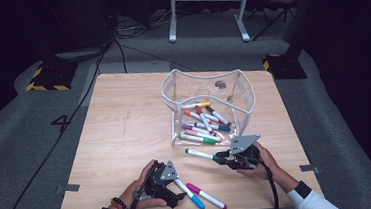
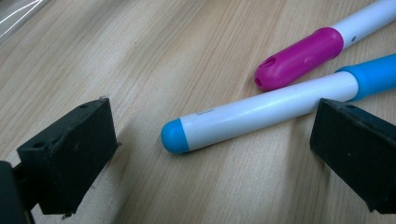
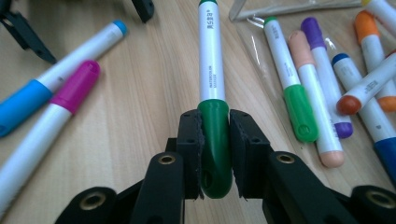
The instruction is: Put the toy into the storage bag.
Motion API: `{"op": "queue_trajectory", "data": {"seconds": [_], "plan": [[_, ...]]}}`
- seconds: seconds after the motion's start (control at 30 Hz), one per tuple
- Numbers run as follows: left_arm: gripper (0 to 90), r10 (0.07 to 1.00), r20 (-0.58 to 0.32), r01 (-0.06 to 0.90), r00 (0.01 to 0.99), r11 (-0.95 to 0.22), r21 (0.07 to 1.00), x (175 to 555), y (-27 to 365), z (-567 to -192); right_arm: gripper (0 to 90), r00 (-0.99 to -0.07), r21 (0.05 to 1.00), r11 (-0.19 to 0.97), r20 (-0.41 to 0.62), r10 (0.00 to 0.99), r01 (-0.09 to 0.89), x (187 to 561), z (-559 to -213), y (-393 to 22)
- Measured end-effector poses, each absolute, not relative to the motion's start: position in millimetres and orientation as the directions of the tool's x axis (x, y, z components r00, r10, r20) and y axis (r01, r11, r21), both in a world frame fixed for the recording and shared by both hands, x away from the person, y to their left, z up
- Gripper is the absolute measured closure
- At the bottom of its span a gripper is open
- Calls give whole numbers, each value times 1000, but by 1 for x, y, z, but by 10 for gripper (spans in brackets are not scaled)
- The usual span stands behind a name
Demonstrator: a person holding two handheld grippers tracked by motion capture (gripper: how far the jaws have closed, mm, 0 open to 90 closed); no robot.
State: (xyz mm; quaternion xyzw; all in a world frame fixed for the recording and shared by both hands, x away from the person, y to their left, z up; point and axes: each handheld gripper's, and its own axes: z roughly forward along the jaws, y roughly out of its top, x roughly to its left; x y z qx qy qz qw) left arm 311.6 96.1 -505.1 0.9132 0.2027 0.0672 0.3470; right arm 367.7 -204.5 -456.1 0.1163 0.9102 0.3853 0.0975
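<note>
Now, right gripper (image 3: 215, 154) jaws pinching the green cap of the green-capped marker (image 3: 212, 93), barrel sticking straight out ahead, far tip pointing toward the clear pouch (image 1: 209, 107). Gripped at the cap alone, so the long white barrel hangs cantilevered; could well droop or swivel in the pads on the way to the pouch. Worse, cap might pull off the barrel under a bump against the pouch rim. Pouch wall soft and sagging too, likely to fold inward if nudged by the tip.

Over on the left gripper (image 2: 205, 154), jaws spread wide, nothing pressed, hovering low over the wooden surface (image 2: 154, 56) with the blue-capped marker (image 2: 261, 112) lying between them and the magenta-capped marker (image 2: 299, 58) just beside it. Round barrel, liable to roll off as one pad meets it first; magenta neighbour close enough to get dragged along.

Right gripper view gives the pinch itself, pads biting the cap, plus markers lying inside the pouch. High view gives what that misses: pouch standing open mid-surface, both hands at the near edge, green marker's tip just short of the pouch's near wall.
</note>
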Motion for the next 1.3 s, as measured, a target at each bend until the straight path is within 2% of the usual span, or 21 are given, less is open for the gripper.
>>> {"op": "queue_trajectory", "data": {"seconds": [0.1, 0.4, 0.73, 1.1, 1.3], "plan": [[8, 417, -18, 323, 909, -677, 661, 312, 96, -505, 753, -954, 749, 648, -78, 291, 136, 367, -445, -210], [8, 417, -18, 324, 909, -677, 661, 312, 96, -505, 754, -945, 782, 619, -141, 295, 76, 369, -411, -216], [7, 416, -18, 323, 909, -678, 660, 312, 96, -505, 754, -928, 792, 610, -232, 293, -5, 373, -355, -222], [7, 415, -18, 323, 909, -678, 660, 312, 96, -505, 754, -907, 809, 586, -280, 316, -45, 384, -309, -227], [7, 416, -19, 323, 909, -678, 660, 312, 96, -505, 754, -895, 811, 584, -285, 344, -34, 404, -293, -231]]}}
